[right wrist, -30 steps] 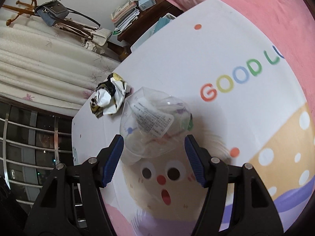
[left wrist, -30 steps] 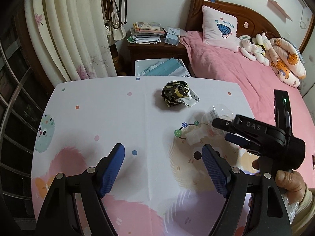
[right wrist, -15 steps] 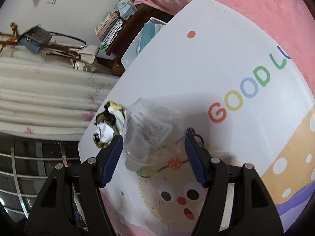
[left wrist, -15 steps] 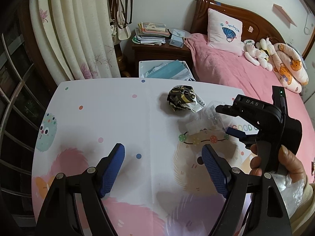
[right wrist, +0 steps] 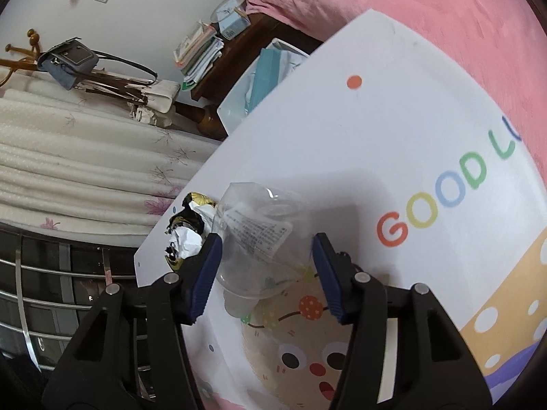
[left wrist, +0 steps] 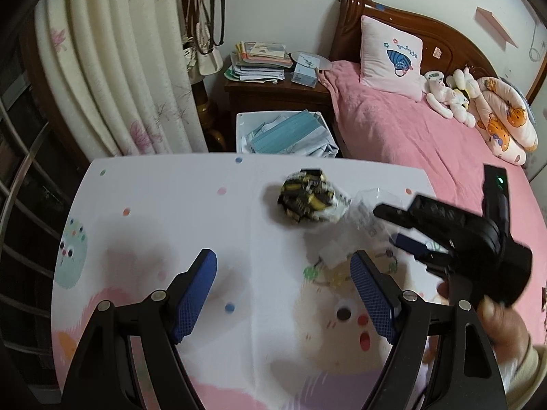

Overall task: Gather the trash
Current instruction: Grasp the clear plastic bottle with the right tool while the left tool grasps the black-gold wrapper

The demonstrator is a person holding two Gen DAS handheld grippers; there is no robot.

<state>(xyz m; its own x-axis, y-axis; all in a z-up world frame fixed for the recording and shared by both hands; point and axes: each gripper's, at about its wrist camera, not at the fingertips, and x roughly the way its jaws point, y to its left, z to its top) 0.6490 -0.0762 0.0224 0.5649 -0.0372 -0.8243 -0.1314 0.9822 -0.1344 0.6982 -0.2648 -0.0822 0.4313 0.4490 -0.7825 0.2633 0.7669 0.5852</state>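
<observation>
Left view: left claw (left wrist: pixel 283 283) spread wide over bare table (left wrist: pixel 154 212), holding nothing; crumpled wrapper (left wrist: pixel 307 200) ahead and slightly right, right claw (left wrist: pixel 393 222) beyond it at the clear cup (left wrist: pixel 365 212). Right view: right claw (right wrist: pixel 266 266) apart, straddling the cup (right wrist: pixel 256 239) without clamping, left pad touching or nearly so, wrapper (right wrist: pixel 188 232) just left. Step judged: grasping the cup; next, closing gently to avoid crushing or squirting it out.

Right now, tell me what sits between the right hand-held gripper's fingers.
A crumpled clear plastic cup, seen in the right wrist view; the right hand-held gripper stands open around it.
</observation>
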